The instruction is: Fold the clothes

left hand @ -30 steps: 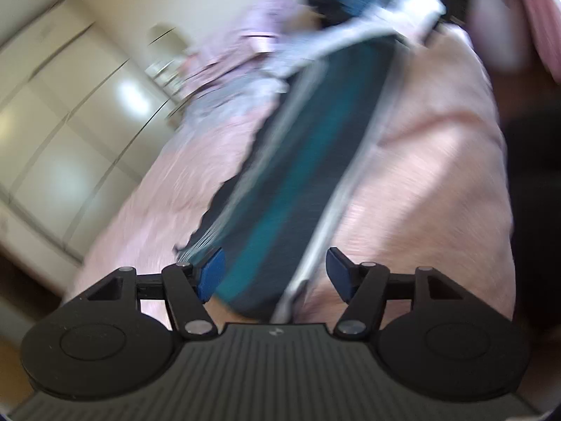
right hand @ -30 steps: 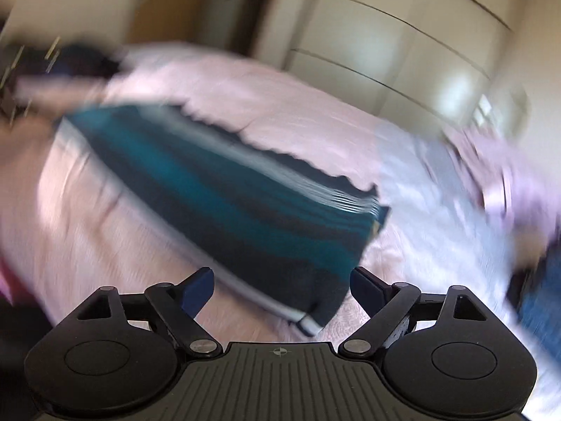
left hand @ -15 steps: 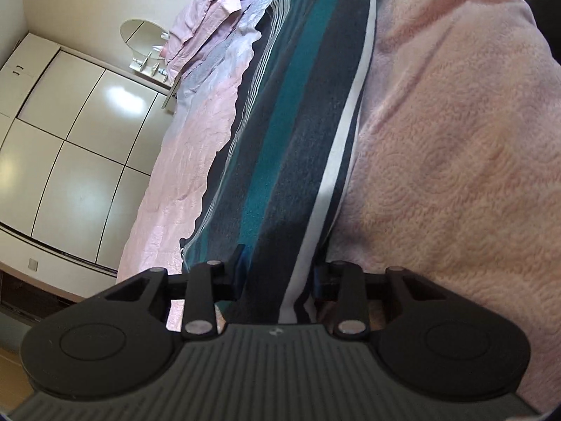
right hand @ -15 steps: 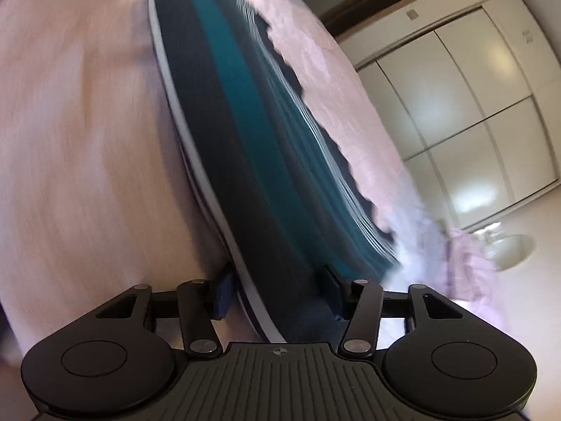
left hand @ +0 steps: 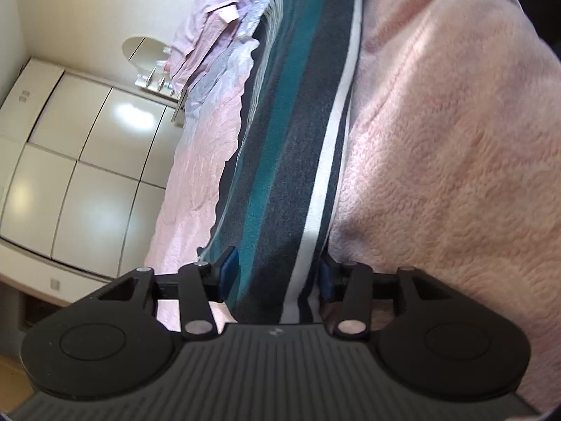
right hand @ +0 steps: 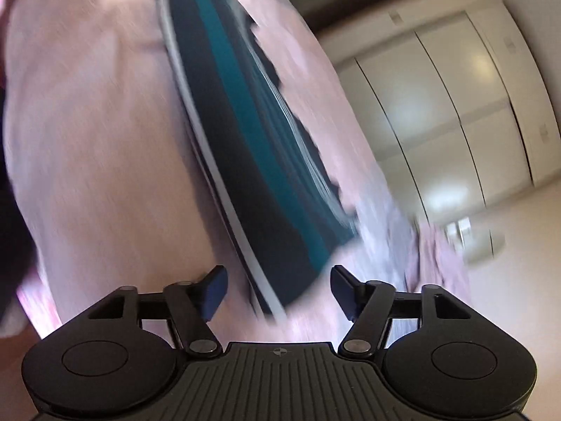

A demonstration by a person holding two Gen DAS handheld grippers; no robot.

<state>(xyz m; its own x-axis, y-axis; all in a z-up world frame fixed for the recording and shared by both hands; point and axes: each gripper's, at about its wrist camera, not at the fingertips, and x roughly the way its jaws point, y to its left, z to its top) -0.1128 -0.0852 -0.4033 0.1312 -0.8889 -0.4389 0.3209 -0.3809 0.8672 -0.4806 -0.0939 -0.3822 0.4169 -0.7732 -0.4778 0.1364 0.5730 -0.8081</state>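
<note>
Striped garment point(left hand: 280, 161) lies flat on the pink bed point(left hand: 438, 140), a narrow band, presumably laid out for its next fold. Long axis runs from the left gripper point(left hand: 277, 275) to the right gripper point(right hand: 278, 289), one at each short end. Both grippers' jaws have just been opening: cloth sits between the pads, left contact unclear, right released.

A pink-covered bed point(left hand: 438, 147) — striped garment point(left hand: 280, 161) and lilac clothes point(left hand: 207, 24) lie on it.
</note>
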